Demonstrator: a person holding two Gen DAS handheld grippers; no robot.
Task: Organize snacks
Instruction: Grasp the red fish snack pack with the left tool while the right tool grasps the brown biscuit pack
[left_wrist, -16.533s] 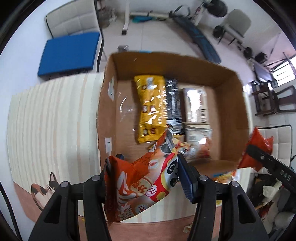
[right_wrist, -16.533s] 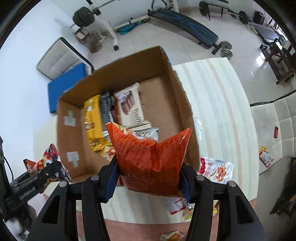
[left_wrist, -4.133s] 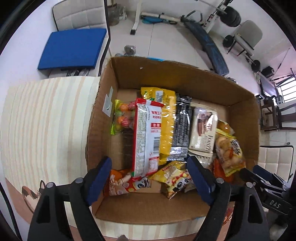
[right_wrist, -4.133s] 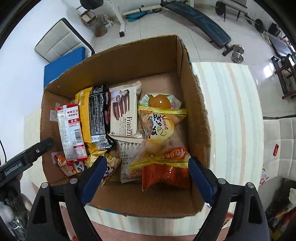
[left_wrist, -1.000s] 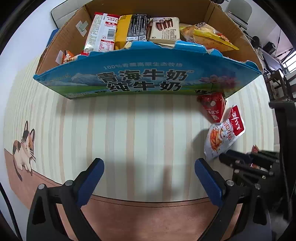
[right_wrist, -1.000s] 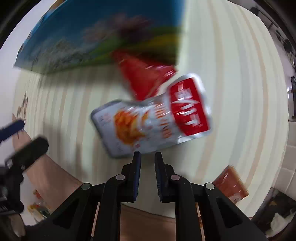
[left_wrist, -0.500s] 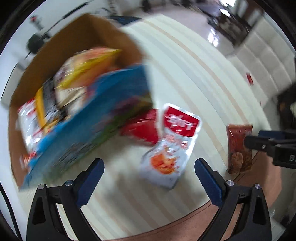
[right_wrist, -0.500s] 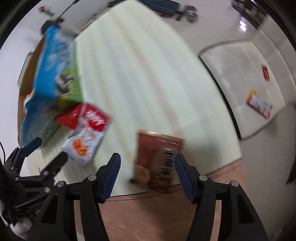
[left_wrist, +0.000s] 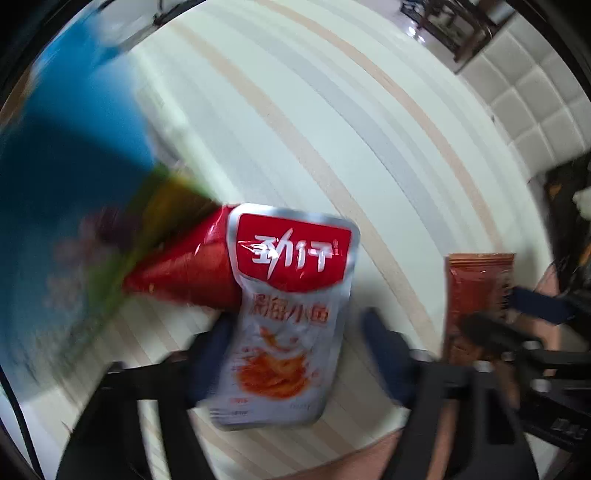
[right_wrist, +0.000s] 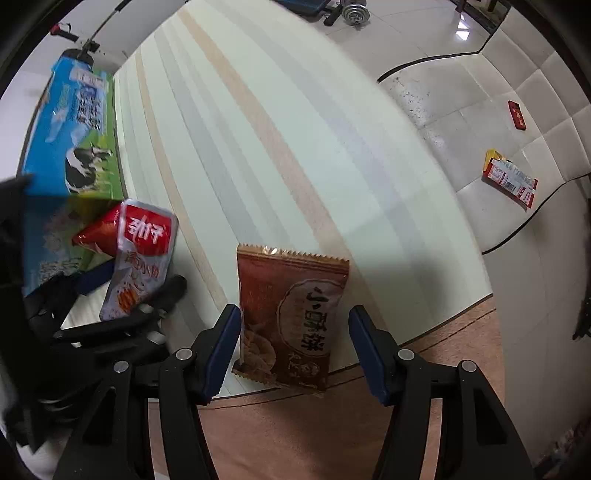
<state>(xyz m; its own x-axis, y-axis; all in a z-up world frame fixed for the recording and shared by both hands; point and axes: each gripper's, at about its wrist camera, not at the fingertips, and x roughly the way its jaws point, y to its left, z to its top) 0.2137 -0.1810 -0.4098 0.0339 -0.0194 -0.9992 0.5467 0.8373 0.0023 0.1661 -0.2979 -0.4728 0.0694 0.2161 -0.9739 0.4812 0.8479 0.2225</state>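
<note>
In the left wrist view the left gripper sits at the bottom centre of the frame, its jaws closing with a silver-and-red snack pouch between them. The left blue pad looks to be against the pouch's edge, while a strip of tablecloth shows between the pouch and the right pad, so the pads do not clamp it; the picture is blurred here. The pouch lies flat on the striped tablecloth, its red top overlapping a red triangular packet that pokes out from beside the blue milk carton box at the left of the frame. At the right edge a brown snack packet lies on the cloth with the right gripper over its lower part. In the right wrist view the right gripper fills the bottom of the frame, jaws apart, with the brown snack packet between them near the table's front edge. The left blue pad stands just beside the packet's left edge and the right pad stands clear of it. At lower left the left gripper straddles the silver-and-red snack pouch, just beside the blue milk carton box. On the white cushioned seat at the right lie a small red item and a red-and-yellow packet.
</note>
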